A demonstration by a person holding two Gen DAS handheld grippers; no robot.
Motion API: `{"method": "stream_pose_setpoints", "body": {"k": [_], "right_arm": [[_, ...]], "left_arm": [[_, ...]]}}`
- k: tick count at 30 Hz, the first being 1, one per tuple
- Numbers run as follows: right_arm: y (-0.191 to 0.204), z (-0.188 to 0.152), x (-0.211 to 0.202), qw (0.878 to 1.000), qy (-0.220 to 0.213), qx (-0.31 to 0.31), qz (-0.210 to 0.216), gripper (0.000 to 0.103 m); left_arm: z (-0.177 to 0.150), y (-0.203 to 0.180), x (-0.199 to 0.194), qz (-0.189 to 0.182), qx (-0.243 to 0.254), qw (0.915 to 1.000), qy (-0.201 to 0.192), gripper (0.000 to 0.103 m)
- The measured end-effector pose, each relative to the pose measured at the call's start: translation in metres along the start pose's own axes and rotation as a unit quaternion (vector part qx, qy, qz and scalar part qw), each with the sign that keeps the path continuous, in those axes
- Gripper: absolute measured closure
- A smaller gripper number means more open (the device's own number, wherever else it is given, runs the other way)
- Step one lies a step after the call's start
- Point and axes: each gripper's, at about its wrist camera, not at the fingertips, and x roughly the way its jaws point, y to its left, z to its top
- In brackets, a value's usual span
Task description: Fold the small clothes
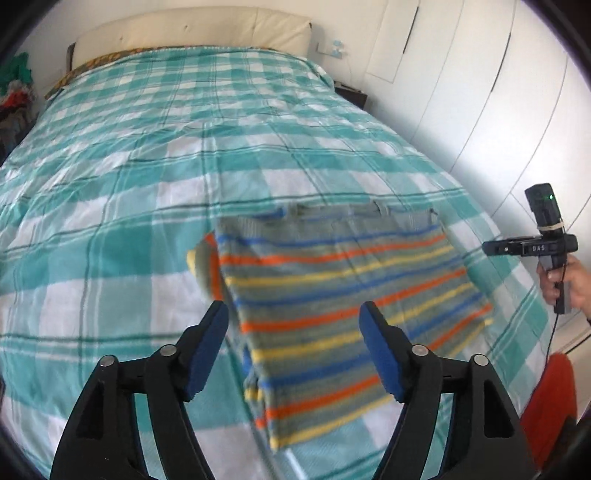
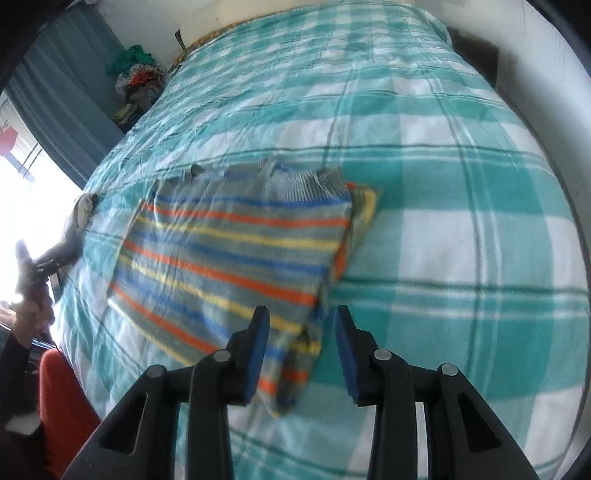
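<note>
A small striped sweater [image 1: 343,306], grey with orange, blue and yellow bands, lies folded into a rough rectangle on the bed; it also shows in the right wrist view [image 2: 236,258]. My left gripper [image 1: 295,321] is open and empty, held above the sweater's near left part. My right gripper [image 2: 301,325] is open and empty, above the sweater's near right corner. A folded sleeve edge [image 2: 364,206] sticks out at the far right side. The right gripper's handle [image 1: 546,240] shows in the left wrist view, held in a hand.
The bed has a teal and white checked cover [image 1: 147,177] and a cream headboard [image 1: 192,33]. White wardrobe doors [image 1: 480,92] stand right of the bed. A pile of clothes [image 2: 136,81] sits by the far corner. A red object [image 1: 550,402] is near the bed's front edge.
</note>
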Motion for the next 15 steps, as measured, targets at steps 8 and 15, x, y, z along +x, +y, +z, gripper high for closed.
{"method": "stream_pose_setpoints", "body": {"k": [8, 15], "right_arm": [[-0.05, 0.079, 0.098, 0.988, -0.053, 0.121, -0.08, 0.084], [0.005, 0.037, 0.032, 0.995, -0.085, 0.019, -0.042, 0.08]], "left_arm": [[-0.027, 0.023, 0.097, 0.1, -0.047, 0.99, 0.088, 0.027], [-0.055, -0.006, 0.01, 0.065, -0.03, 0.9975, -0.002, 0.013]]}}
